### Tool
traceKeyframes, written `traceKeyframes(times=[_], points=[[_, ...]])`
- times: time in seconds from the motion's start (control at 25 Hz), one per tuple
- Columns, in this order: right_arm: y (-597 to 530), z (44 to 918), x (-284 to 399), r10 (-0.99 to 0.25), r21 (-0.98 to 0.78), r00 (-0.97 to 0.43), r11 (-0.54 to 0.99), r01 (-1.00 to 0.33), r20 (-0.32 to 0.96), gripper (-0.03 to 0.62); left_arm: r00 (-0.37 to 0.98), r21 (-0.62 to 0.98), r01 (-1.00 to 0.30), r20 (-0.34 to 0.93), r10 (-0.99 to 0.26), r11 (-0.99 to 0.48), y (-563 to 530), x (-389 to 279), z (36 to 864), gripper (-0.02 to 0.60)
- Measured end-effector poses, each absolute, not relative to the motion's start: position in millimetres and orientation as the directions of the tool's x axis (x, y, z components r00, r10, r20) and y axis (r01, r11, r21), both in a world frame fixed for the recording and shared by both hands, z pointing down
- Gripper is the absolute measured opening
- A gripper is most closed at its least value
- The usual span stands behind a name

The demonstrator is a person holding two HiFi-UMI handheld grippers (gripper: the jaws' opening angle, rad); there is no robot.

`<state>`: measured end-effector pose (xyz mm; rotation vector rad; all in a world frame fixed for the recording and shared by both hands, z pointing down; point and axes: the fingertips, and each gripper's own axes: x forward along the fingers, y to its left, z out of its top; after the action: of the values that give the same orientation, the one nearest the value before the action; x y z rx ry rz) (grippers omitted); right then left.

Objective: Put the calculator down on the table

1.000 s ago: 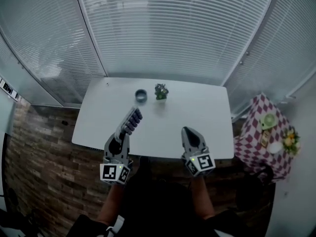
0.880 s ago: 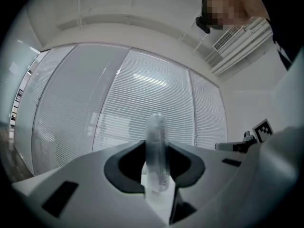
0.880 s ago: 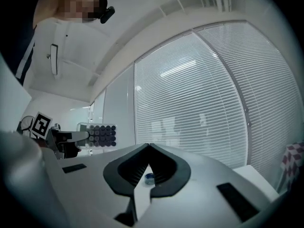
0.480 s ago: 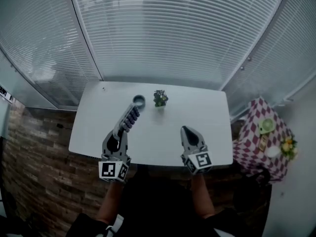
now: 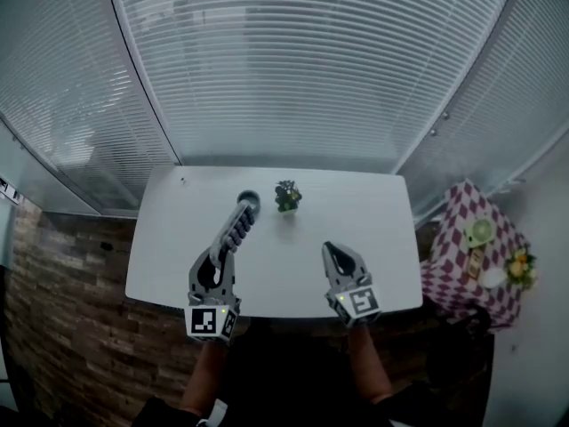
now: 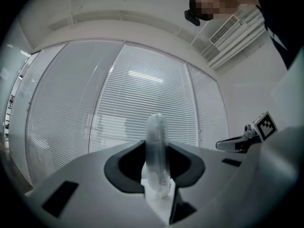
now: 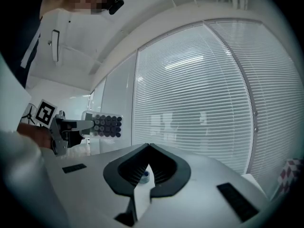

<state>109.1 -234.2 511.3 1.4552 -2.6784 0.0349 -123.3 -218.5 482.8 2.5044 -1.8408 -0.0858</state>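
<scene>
Two grippers hover level over the near half of the white table (image 5: 373, 212). Leftmost, left gripper (image 5: 217, 258): clamps the calculator (image 5: 236, 223) by its near short end, pads on the two broad faces. Holds it on edge, keys facing right, reaching out over the tabletop and apparently clear of it.

Looks like a light, stiff plastic slab with a pale shell and dark keys. Probably smooth and a little slippery, so apt to pivot in an end grip. Best held as now, by the end, with pads on bare casing rather than keys or display. Probably needs rolling flat, keys up, and lowering to the surface before release, not dropping.

Just past its far tip, a small dark round container (image 5: 248, 200), then a small potted plant (image 5: 287, 196); worth landing short of both. Further right, right gripper (image 5: 334, 251): jaws closed tip to tip, nothing between them, well apart from the calculator. Far right, off the table, a chequered cloth (image 5: 462, 261) with small items.
</scene>
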Motion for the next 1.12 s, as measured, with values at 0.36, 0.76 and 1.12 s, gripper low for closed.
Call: traceKeyframes(times=[0.36,0.76,1.12], points=[[-241,517,109,-0.825,0.001,-0.553,0.557,-0.831,0.117,0.006,0.307,0.656,-0.706,-0.057,-0.950,-0.267,-239,-148,511,0.101],[-246,526,105,-0.829,0.000,-0.539,0.545,-0.838,0.150,0.006,0.306,0.967,-0.068,-0.214,-0.928,-0.245,-253,-142,513,0.100],[-248,532,103,-0.829,-0.040,-0.538,0.539,-0.842,0.155,0.006,0.341,0.976,-0.106,-0.144,-0.929,-0.190,-253,-137,529,0.101]])
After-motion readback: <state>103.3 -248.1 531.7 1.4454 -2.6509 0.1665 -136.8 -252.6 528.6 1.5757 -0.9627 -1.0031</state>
